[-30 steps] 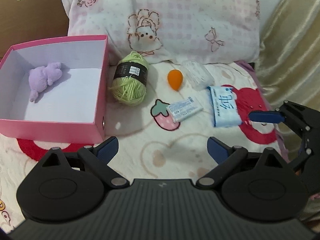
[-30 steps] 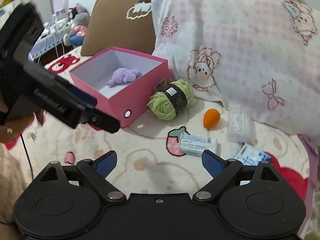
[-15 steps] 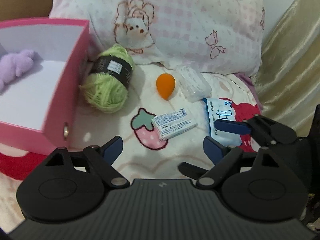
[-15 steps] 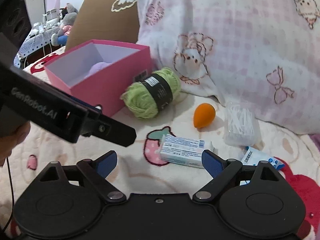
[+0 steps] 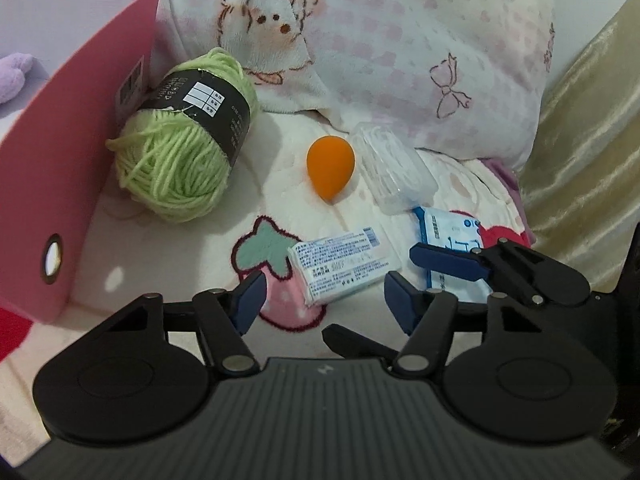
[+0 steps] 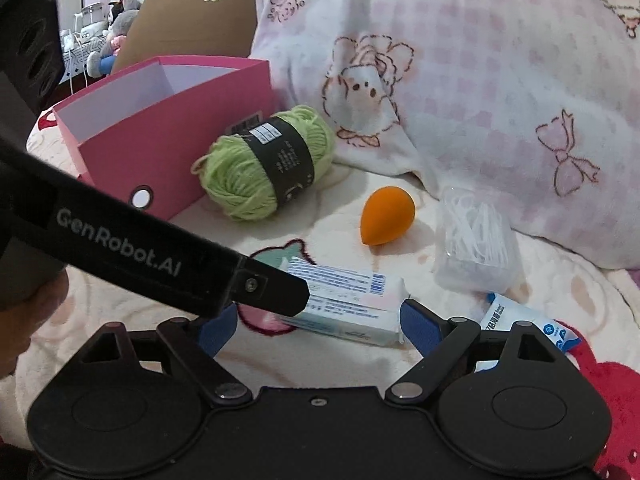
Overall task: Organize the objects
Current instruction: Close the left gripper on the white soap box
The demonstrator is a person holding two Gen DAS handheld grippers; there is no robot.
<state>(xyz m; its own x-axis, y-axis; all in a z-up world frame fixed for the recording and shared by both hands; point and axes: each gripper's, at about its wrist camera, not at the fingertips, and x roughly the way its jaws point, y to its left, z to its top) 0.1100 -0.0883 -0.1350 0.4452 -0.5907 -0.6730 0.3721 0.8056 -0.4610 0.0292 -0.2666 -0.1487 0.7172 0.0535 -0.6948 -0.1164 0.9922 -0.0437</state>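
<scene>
A white and blue packet (image 5: 344, 264) lies flat on the strawberry blanket. Its near end sits between the blue pads of my left gripper (image 5: 325, 302), whose jaws are closing without touching it. My right gripper (image 6: 320, 328) stands wide around the same packet (image 6: 352, 304) from the right side, pads clear of it. In the left wrist view the right gripper (image 5: 368, 290) crosses in from the right. A black finger (image 6: 272, 288) of the left gripper overlaps the packet in the right wrist view.
A pink box (image 5: 80, 160) with a purple plush toy (image 5: 12, 76) inside stands at left. A green yarn ball (image 5: 180, 160) leans on it. Behind the packet lie an orange sponge egg (image 5: 331, 168), a clear swab box (image 5: 394, 168) and a blue tissue pack (image 5: 448, 232). A pillow (image 5: 400, 40) closes the back.
Both grippers have come down and forward onto the white packet from either side. The left jaws have narrowed. The pink box has slid towards the left edge of the left view.
</scene>
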